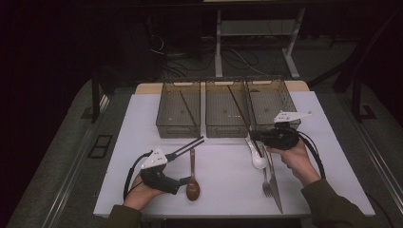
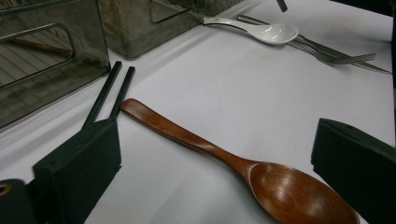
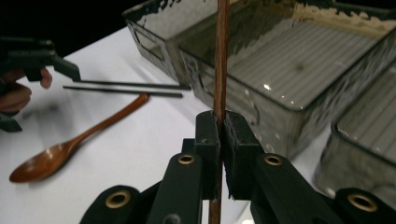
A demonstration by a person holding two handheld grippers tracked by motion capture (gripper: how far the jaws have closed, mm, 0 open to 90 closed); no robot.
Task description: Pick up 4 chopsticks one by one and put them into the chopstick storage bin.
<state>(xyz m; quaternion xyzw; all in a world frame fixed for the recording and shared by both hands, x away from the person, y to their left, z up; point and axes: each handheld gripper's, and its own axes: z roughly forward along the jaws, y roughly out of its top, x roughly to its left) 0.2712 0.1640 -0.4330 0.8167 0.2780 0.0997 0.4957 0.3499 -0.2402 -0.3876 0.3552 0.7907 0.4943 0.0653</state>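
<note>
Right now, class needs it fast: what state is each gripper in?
Left gripper: open, jaws wide apart, black chopsticks against one jaw.
Right gripper: shut on a brown chopstick.

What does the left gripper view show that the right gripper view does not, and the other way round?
The left gripper view adds a white ceramic spoon and a silver metal fork, lying together on the white table. The right gripper view adds a thin brown wooden chopstick, clamped between the shut jaws of the right claw. Both share the brown wooden spoon, the pair of black chopsticks lying by its handle, and the smoky translucent plastic bins.
</note>
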